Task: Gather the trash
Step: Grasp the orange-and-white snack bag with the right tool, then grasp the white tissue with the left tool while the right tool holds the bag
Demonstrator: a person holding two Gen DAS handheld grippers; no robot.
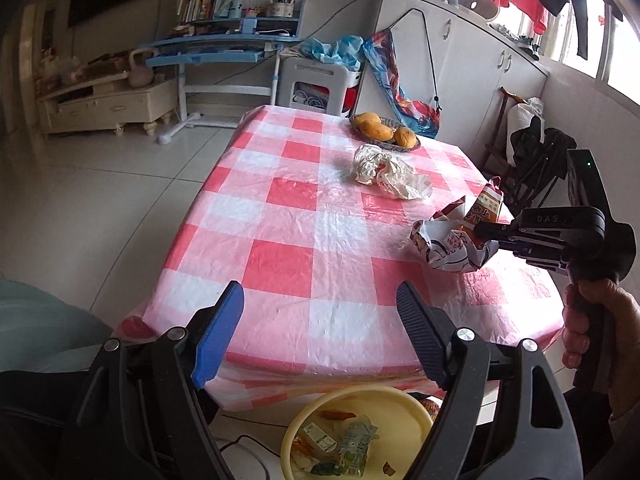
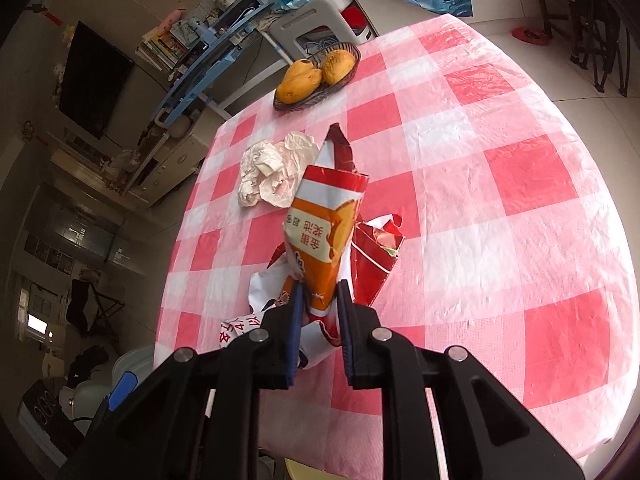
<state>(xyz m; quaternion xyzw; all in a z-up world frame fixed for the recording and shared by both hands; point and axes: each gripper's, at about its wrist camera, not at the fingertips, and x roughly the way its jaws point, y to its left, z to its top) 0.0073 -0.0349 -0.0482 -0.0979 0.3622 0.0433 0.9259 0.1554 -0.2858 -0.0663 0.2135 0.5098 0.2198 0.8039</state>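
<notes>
Crumpled paper (image 2: 272, 170) lies near mangoes (image 2: 316, 74), seemingly clear of clamped wrapper (image 2: 324, 240).

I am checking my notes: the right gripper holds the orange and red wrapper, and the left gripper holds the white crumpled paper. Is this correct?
Not quite. The right gripper does hold the orange and red wrapper, but the left gripper is open and holds nothing. The white crumpled paper lies on the table, as the left wrist view shows.

DAS: on right gripper (image 1: 486, 236) arm | Chinese print on orange wrapper (image 2: 324, 240): upside down, 金 legible
</notes>
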